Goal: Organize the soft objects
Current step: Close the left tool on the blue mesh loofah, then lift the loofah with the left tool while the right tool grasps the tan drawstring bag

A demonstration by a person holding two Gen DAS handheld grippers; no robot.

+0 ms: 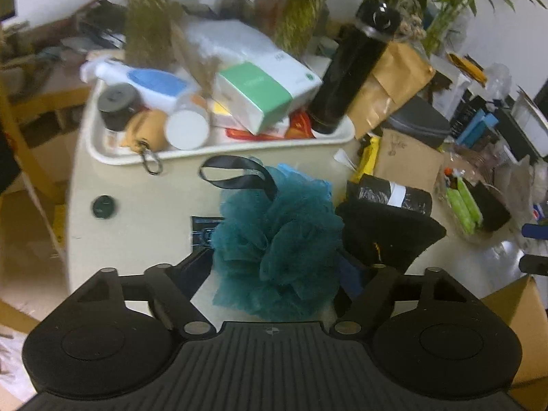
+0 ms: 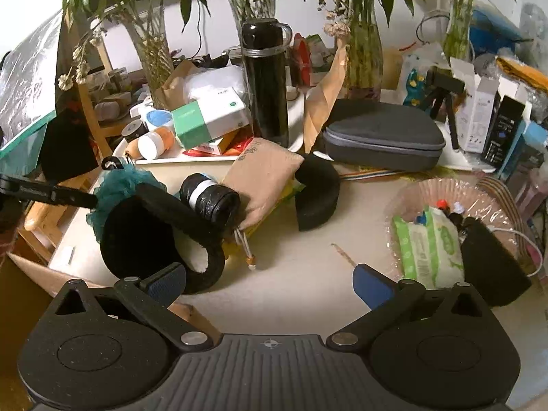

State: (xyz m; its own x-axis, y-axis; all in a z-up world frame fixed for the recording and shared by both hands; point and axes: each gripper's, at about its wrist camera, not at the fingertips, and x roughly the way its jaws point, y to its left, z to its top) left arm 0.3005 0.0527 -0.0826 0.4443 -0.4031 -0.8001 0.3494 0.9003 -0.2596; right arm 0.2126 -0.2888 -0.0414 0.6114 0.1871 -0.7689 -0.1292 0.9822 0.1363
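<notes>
Left tool (image 1: pixel 274 267) brackets the teal mesh bath pouf (image 1: pixel 277 243) on the cream desk (image 1: pixel 137 212); grip unclear through blur. Right tool (image 2: pixel 269 282) gapes, empty. Pickup under way, probably; next: close, lift.

Teal mesh loofah (image 1: pixel 277 239) (black loop) — seemingly touching black slipper (image 1: pixel 387 236).

cream table (image 2: pixel 291 274) carries teal loofah (image 1: pixel 277 239), tray (image 1: pixel 219 152), grey case (image 2: pixel 383 137).
</notes>
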